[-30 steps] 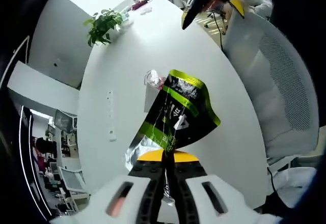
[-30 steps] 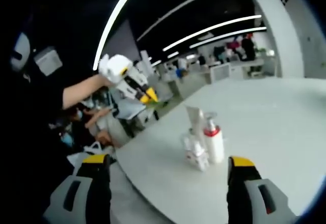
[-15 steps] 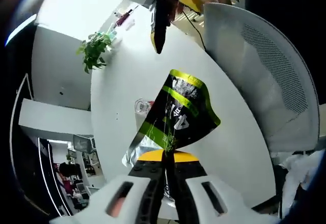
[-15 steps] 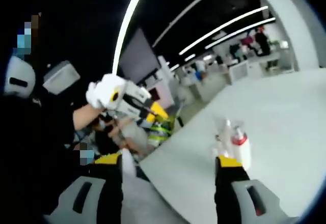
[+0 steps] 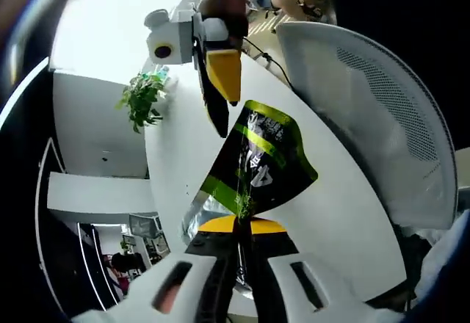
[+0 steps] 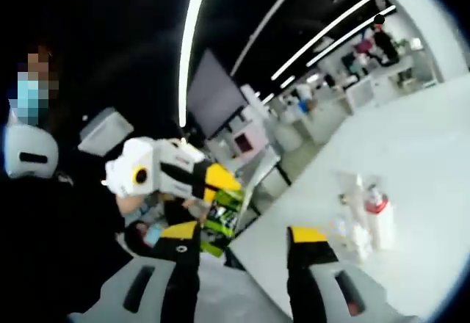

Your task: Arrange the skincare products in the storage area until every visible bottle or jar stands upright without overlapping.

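Above the white counter [image 5: 345, 213], beside a mesh chair [image 5: 374, 110], the left tongs [image 5: 239, 229] are pinching a black-and-green pouch [image 5: 257, 165] held in the air. Right tongs [image 6: 242, 246] are spread apart, empty; white bottles [image 6: 367, 220] stand clustered on the counter beyond them.

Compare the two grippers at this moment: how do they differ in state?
The left gripper is shut on a black-and-green pouch; the right gripper is open and holds nothing. The left gripper's pouch hangs over the white table; the right gripper's jaws point toward it. Both have yellow-tipped jaws.
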`<action>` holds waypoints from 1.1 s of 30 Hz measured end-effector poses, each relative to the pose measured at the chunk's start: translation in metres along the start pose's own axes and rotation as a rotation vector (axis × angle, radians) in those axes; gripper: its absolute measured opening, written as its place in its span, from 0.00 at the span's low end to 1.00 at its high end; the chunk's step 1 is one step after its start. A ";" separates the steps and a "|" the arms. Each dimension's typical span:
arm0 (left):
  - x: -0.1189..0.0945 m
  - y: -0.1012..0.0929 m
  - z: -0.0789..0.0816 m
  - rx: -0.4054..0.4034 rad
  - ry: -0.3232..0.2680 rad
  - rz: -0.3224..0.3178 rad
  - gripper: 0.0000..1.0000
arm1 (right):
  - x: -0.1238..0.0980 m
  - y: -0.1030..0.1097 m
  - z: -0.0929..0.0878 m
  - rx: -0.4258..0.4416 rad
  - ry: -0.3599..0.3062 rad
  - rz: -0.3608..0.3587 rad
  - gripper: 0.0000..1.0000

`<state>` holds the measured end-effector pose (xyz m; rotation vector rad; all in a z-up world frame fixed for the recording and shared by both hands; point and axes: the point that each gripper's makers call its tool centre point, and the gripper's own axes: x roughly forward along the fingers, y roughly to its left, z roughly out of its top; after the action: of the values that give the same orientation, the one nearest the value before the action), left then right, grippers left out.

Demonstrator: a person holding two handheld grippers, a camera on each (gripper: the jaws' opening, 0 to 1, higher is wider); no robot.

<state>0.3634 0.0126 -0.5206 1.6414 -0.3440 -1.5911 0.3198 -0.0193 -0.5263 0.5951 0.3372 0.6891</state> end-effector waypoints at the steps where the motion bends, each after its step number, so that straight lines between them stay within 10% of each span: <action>1: -0.001 -0.001 0.003 0.000 -0.002 0.002 0.04 | 0.005 0.003 0.000 0.018 0.006 0.020 0.35; 13: -0.003 -0.008 0.003 -0.062 -0.037 0.023 0.04 | 0.031 0.009 -0.010 0.111 0.076 0.067 0.00; 24: -0.003 -0.009 -0.004 -0.181 -0.066 0.048 0.11 | 0.034 0.003 -0.006 0.038 0.047 0.028 0.00; 33: -0.019 0.001 -0.008 -0.701 -0.288 0.141 0.31 | 0.017 -0.015 0.016 0.113 -0.103 -0.029 0.00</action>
<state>0.3683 0.0282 -0.5078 0.8426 -0.0285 -1.5953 0.3470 -0.0235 -0.5245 0.7294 0.2893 0.6119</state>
